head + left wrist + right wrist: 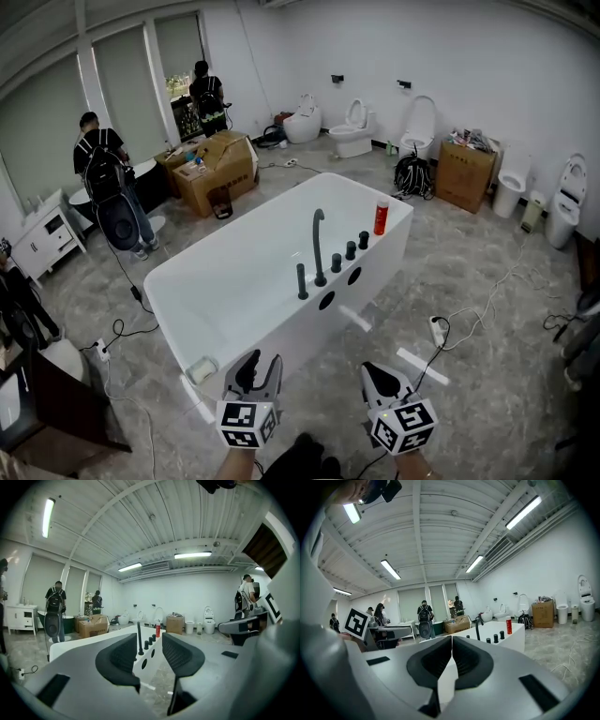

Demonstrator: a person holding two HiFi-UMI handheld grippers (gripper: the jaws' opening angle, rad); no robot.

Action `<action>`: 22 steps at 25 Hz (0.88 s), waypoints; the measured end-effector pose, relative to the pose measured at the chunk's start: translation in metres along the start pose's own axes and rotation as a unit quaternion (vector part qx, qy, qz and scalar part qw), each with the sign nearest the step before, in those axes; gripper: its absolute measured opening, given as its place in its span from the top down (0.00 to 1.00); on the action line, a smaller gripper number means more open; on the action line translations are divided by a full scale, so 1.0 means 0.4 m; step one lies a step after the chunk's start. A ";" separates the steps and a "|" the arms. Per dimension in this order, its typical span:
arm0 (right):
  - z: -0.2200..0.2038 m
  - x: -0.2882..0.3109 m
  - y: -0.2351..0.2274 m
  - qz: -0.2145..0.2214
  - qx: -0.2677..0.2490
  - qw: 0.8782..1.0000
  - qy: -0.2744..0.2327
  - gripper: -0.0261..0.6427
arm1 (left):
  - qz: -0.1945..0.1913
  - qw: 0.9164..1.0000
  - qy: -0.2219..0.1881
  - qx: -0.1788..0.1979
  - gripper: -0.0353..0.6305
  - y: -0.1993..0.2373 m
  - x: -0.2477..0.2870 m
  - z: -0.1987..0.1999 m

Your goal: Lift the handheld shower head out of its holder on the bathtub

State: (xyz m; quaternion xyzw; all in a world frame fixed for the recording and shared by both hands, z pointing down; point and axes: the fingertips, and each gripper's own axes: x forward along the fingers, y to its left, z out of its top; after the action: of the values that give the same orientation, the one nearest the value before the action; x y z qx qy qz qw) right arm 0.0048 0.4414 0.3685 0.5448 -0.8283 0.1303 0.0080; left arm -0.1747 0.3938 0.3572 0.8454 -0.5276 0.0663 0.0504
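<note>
Far left, a person w/ black backpack (105, 178) stands by brown cardboard boxes (220, 164). Floor (469, 272) is grey, marbled stone look.

Centre: bathtub (380, 267), glossy white, rectangular w/ rounded corners, set diagonally. On its near rim stands a row of matte black fittings. Handheld shower head (302, 281) is a short, slim upright rod, seated in its holder at the row's left end, just beside the tall spout (319, 246), a thin tube curved over at the top. Then three squat round knobs (351, 250), then a red cylindrical can (381, 217) at the corner.

Left gripper (262, 361) is low in the head view, well apart from the tub rim; its black ribbed fingers (123, 656) stand parted approx. halfway, nothing btwn them but the distant tub.

Right gripper (373, 373) is beside it, fingers (464, 660) pressed together, nothing gripped.

Right of that, a white power strip (437, 330) w/ cable on the floor. Along the back wall, white ceramic toilets (352, 131).
</note>
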 end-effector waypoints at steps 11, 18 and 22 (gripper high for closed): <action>-0.006 0.188 -0.075 0.000 0.007 1.000 0.021 0.95 | -0.003 1.000 0.011 -0.003 0.58 0.089 0.203 -0.013; 0.003 0.430 -0.153 -0.006 0.010 1.000 0.030 0.95 | -0.005 1.000 0.015 -0.005 0.55 0.229 0.433 -0.024; 0.028 0.592 -0.210 -0.009 0.013 0.999 0.036 0.95 | -0.010 1.000 0.023 -0.002 0.54 0.312 0.586 -0.016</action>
State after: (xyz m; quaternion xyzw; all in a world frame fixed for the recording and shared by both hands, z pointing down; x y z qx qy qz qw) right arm -0.0140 0.1944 0.4119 0.5470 -0.8211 0.1603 0.0319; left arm -0.1853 0.1326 0.4041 0.8486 -0.5183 0.0838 0.0646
